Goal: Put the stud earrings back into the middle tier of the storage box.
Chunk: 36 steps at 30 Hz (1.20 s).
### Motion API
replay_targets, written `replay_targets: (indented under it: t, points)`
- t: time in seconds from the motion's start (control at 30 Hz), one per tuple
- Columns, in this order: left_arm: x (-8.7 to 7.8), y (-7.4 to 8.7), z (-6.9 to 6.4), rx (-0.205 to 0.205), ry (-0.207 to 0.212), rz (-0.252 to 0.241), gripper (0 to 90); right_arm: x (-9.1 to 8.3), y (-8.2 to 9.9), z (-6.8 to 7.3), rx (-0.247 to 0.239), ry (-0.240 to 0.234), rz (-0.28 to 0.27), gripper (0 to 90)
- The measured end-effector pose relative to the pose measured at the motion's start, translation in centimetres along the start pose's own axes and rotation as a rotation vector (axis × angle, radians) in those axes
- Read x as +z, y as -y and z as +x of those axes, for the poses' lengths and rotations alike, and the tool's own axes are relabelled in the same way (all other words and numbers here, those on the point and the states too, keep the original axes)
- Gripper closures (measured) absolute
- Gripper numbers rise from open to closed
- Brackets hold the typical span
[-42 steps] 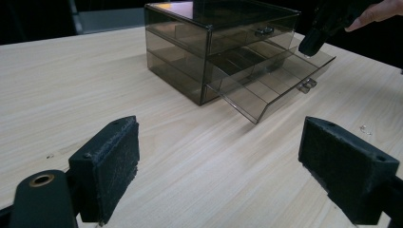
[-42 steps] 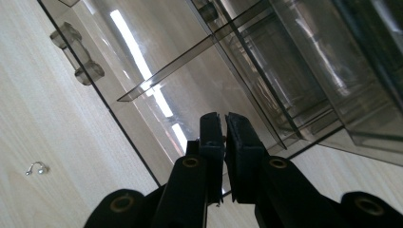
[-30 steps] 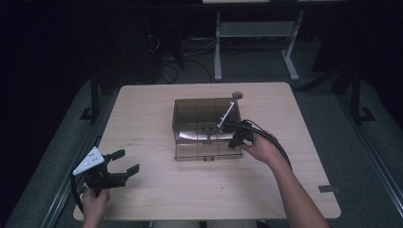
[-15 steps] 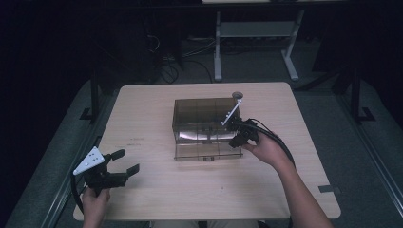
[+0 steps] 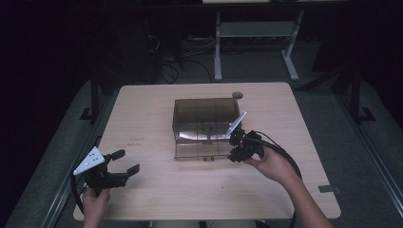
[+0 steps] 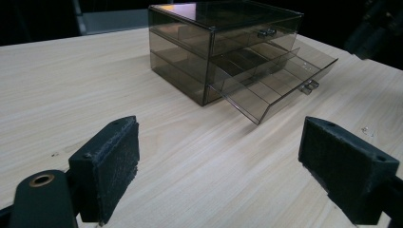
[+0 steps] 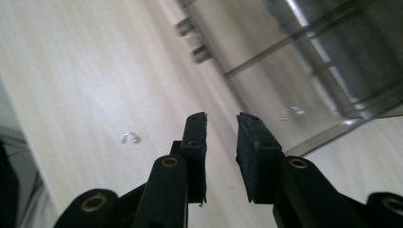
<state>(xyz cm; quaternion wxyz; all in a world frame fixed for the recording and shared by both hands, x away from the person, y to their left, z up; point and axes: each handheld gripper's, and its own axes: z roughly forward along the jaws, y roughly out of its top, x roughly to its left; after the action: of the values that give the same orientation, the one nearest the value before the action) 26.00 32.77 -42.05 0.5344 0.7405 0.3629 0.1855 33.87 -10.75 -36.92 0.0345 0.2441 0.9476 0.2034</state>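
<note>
My right gripper [image 7: 221, 124], jaws just parting around nothing, sits beside the open drawer [image 5: 198, 145]; the clear plastic looks light, rigid and slick, so I'd pinch its small handle [image 7: 192, 40].

From my right hand-held gripper [image 7: 222, 128], the drawer box [image 7: 304, 61] is blurred and cut off by the frame's edge.

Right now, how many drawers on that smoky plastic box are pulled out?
1. The bottom drawer is pulled out toward the person; the upper drawer sits closed in the box.
</note>
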Motion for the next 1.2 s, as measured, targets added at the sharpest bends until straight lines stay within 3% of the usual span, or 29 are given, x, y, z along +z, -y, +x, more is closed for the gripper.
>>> replay_targets:
  t: [0.2,0.4,0.83,1.2]
  points:
    - [0.0,0.0,0.0,-0.001,-0.002,0.000,12.9,0.7,0.7,1.7,-0.019,-0.035,-0.006,71.6]
    - [-0.1,0.0,0.0,0.005,-0.005,0.002,12.9,2.4,1.1,3.4,-0.052,-0.049,0.031,70.9]
    - [-0.1,0.0,0.0,0.001,-0.005,-0.002,12.9,5.1,1.3,5.0,-0.077,-0.095,0.097,70.9]
    - [-0.1,0.0,0.0,0.004,-0.006,-0.003,12.9,6.5,1.1,5.7,-0.102,-0.076,0.146,72.7]
